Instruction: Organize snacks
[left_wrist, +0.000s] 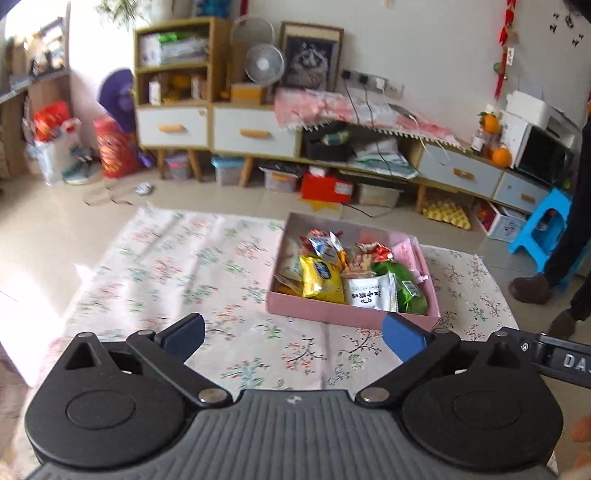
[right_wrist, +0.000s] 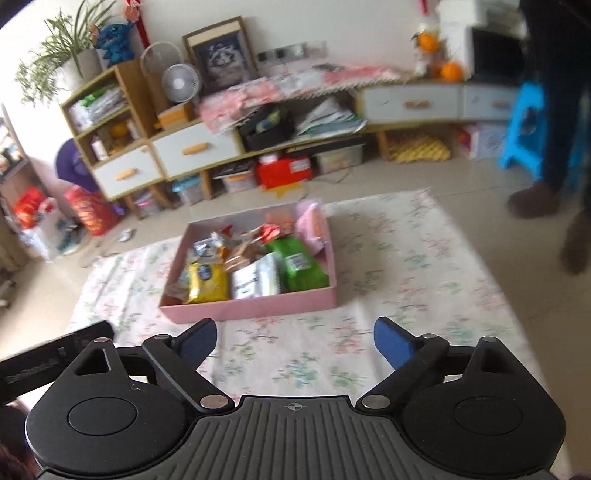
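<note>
Glossy snack packets (left_wrist: 321, 282), matt cardboard box (left_wrist: 332, 315)

Bystander (right_wrist: 554, 110) blurred, cut off

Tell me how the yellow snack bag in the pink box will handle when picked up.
The yellow snack bag looks puffy, so probably light and squashy. Its glossy film may slip between pads. It lies among other packets in the pink box, so neighbours may shift as it lifts.

pink box (left_wrist: 325, 318), yellow (left_wrist: 321, 278), white (left_wrist: 367, 295) and green packets (left_wrist: 408, 286); floral cloth (left_wrist: 177, 266), seemingly cream.
</note>
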